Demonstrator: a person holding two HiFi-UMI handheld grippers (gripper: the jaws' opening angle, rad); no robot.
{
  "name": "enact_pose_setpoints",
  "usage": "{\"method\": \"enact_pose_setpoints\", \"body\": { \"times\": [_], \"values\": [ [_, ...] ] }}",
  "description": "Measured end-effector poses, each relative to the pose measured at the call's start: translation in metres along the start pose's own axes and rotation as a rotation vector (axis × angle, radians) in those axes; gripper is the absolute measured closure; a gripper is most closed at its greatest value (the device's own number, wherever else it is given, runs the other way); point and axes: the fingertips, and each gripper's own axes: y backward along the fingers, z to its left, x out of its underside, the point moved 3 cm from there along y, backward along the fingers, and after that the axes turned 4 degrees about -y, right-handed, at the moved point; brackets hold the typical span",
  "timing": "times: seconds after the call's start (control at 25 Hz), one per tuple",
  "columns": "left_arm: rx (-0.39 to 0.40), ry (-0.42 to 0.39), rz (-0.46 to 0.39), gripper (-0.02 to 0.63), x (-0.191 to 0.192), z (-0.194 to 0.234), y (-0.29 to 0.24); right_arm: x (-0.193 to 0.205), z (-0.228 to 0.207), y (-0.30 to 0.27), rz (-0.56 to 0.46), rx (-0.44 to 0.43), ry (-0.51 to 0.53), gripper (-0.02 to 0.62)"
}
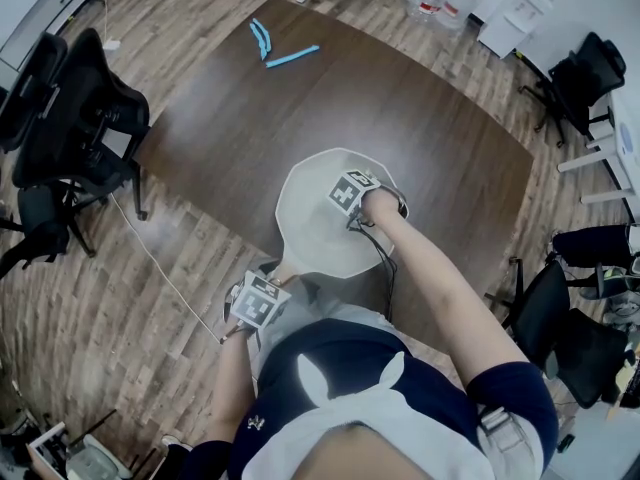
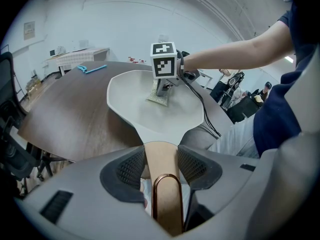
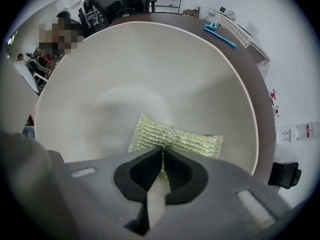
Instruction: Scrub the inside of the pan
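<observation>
A pale grey pan rests on the dark wooden table, its tan handle pointing toward me. My left gripper is shut on that handle, whose copper hanging loop shows between the jaws. My right gripper points down into the pan and is shut on a glittery yellow-green scrub pad, which lies flat against the pan's inner wall. In the left gripper view the scrub pad hangs under the right gripper's marker cube. In the head view the right gripper hides the pad.
Light blue tools lie at the table's far end. Black office chairs stand to the left on the wooden floor, more chairs to the right. A thin cable runs across the floor by the table's near left edge.
</observation>
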Motion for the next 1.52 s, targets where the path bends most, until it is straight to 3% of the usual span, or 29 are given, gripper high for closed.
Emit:
{"method": "enact_pose_setpoints", "body": {
  "times": [0.76,1.08,1.52],
  "values": [
    [0.0,-0.005,0.0,0.397,0.0,0.0,-0.002,0.034,0.024,-0.006,0.154,-0.087,0.03,0.584],
    [-0.001,-0.009,0.003,0.397,-0.002,-0.001,0.0,0.043,0.045,-0.002,0.169,-0.111,0.062,0.584],
    [-0.001,-0.01,0.009,0.397,-0.003,-0.001,-0.002,0.046,0.067,0.0,0.138,-0.201,0.029,0.584]
  ]
}}
